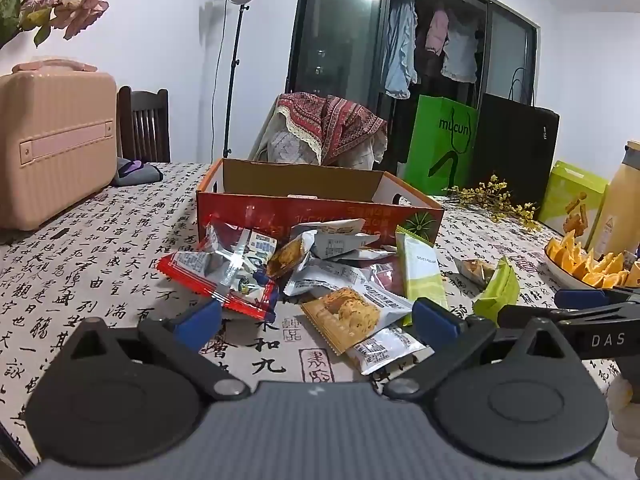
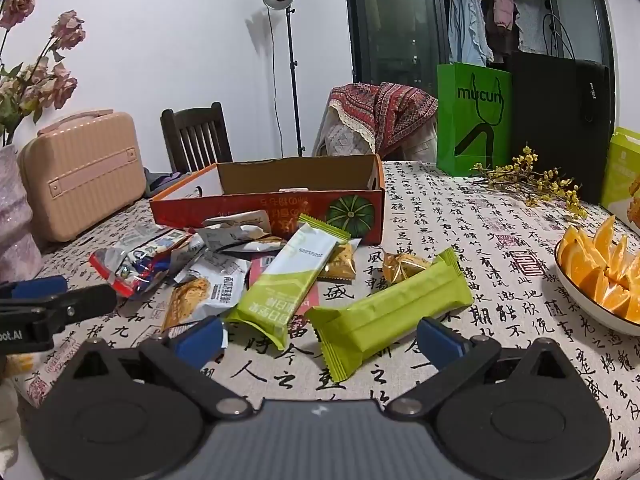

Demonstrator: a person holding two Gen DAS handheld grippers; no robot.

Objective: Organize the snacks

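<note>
The orange box [image 2: 280, 204] hides its inside; the far green bag [image 2: 474, 120] reads "mucun". The left gripper [image 1: 316, 320] and right gripper [image 2: 320, 338] are wide open, holding nothing.

A table draped in a cream cloth printed with black calligraphy [image 2: 460, 240] is carrying an open red cardboard box [image 2: 280, 204], a heap of foil snack packets [image 1: 320, 276], two green wrapped bars [image 2: 384, 312], a pink hard case [image 2: 84, 176], a white bowl of orange wedges [image 2: 600, 276], yellow flower sprigs [image 2: 532, 180] and a green paper bag [image 2: 472, 120].
</note>
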